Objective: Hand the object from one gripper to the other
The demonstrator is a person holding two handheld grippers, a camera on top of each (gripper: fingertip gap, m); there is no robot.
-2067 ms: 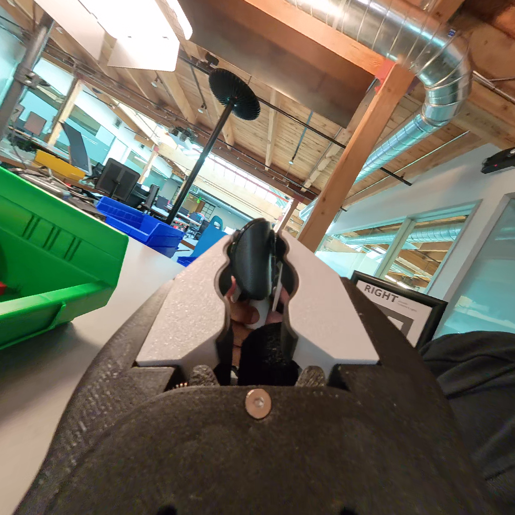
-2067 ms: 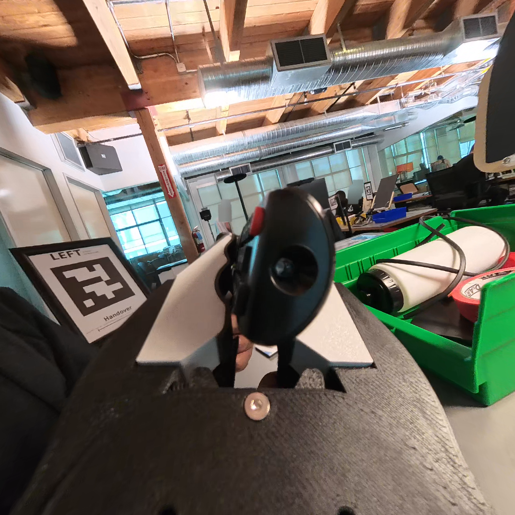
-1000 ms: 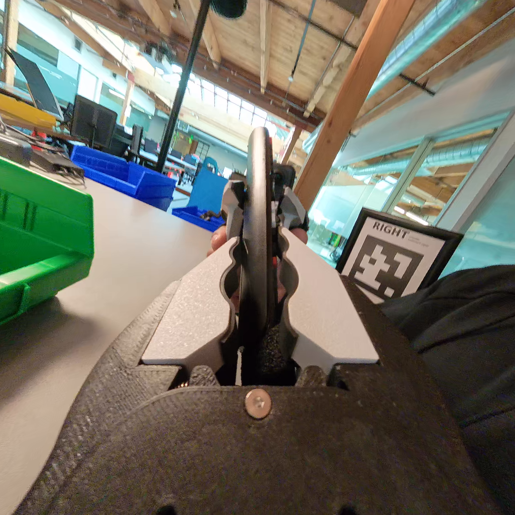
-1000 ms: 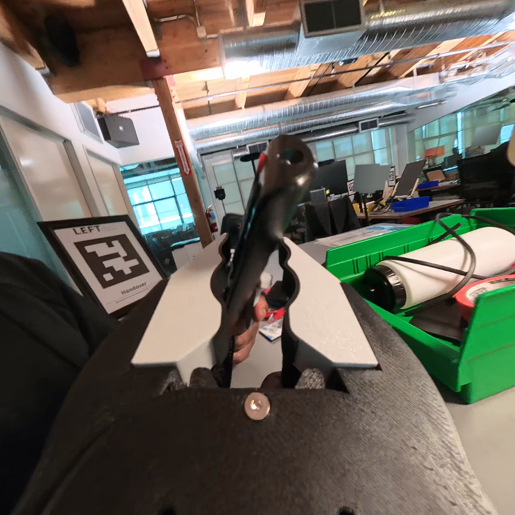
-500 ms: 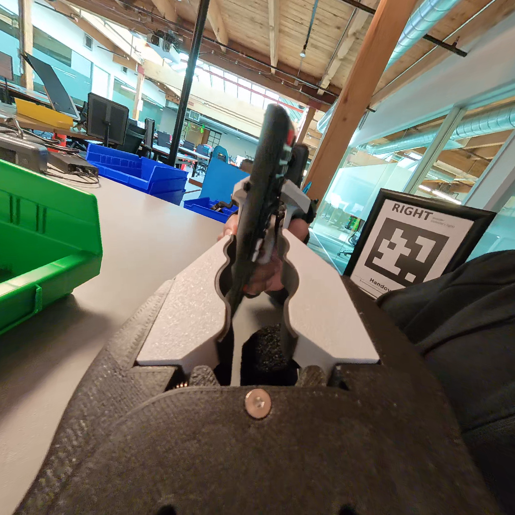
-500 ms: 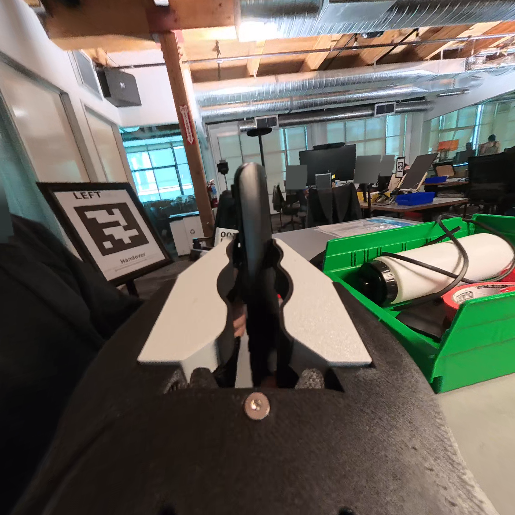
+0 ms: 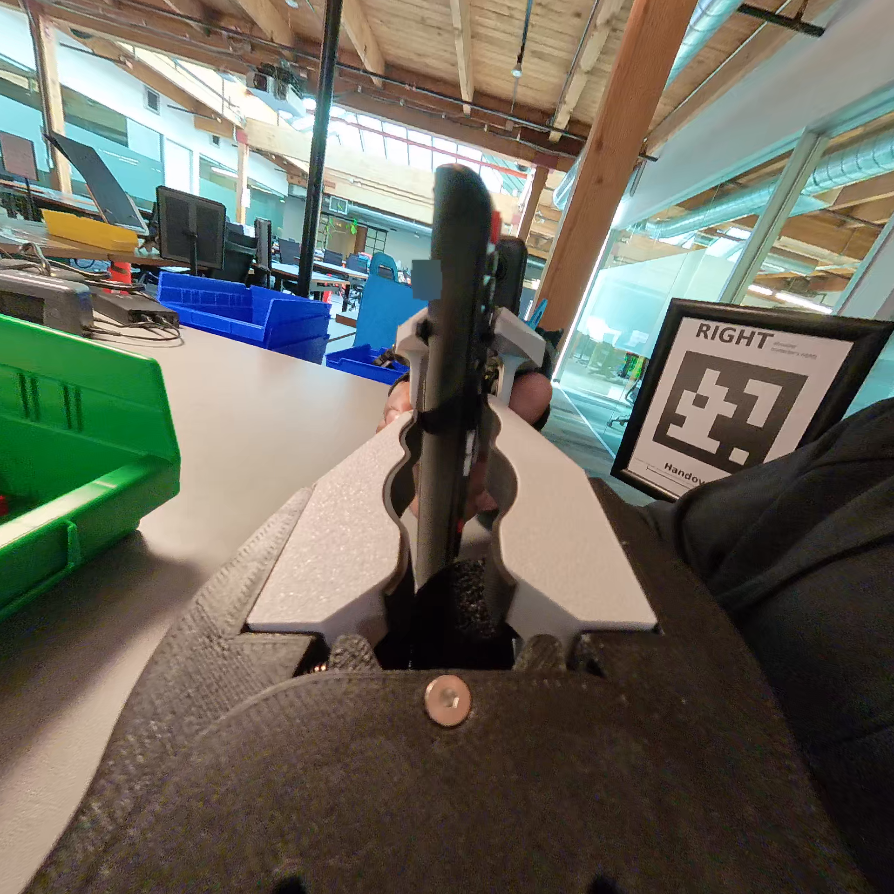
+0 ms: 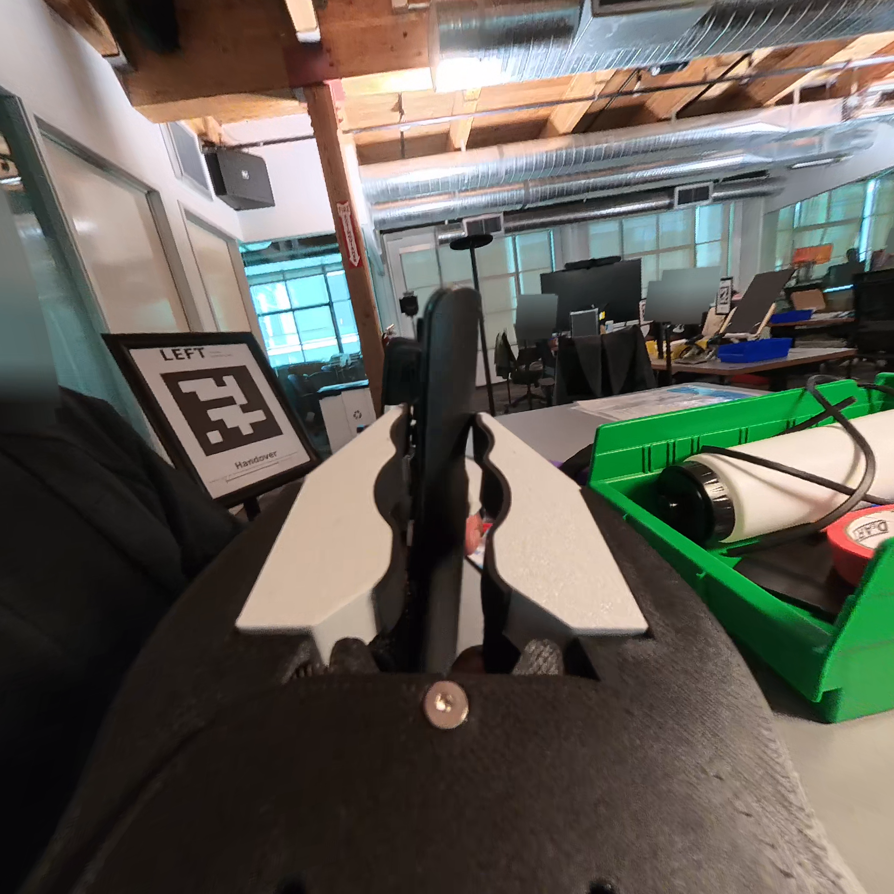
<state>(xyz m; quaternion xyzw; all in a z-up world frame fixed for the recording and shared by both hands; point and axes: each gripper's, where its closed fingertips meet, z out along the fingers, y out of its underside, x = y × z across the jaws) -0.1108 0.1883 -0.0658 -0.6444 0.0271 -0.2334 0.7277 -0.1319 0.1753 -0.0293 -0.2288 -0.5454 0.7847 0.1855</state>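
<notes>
A black remote control (image 7: 454, 290) stands upright, edge on, between the two grippers, which face each other above the grey table (image 7: 266, 411). My left gripper (image 7: 449, 418) has its grey fingers drawn in close on the remote's lower part. My right gripper (image 7: 459, 348) shows beyond it, its fingers clamped on the remote higher up, with a hand behind. In the right wrist view the remote (image 8: 447, 387) stands straight between my right gripper's (image 8: 441, 413) narrow fingers. The left gripper is mostly hidden behind the remote there.
A green bin (image 7: 87, 435) stands at the left; in the right wrist view the bin (image 8: 725, 604) holds a white bottle (image 8: 798, 474), a red tape roll (image 8: 866, 537) and a black cable. Framed marker signs (image 7: 735, 406) (image 8: 217, 411) stand behind. A dark sleeve (image 7: 798, 556) is close by. Only a small space, under 4 cm, lies between the two pairs of fingers.
One second ago the right fingers were wide around a tilted remote; they have closed on it. The left fingers loosened half a second ago as the remote tilted, and are narrow again with it upright.
</notes>
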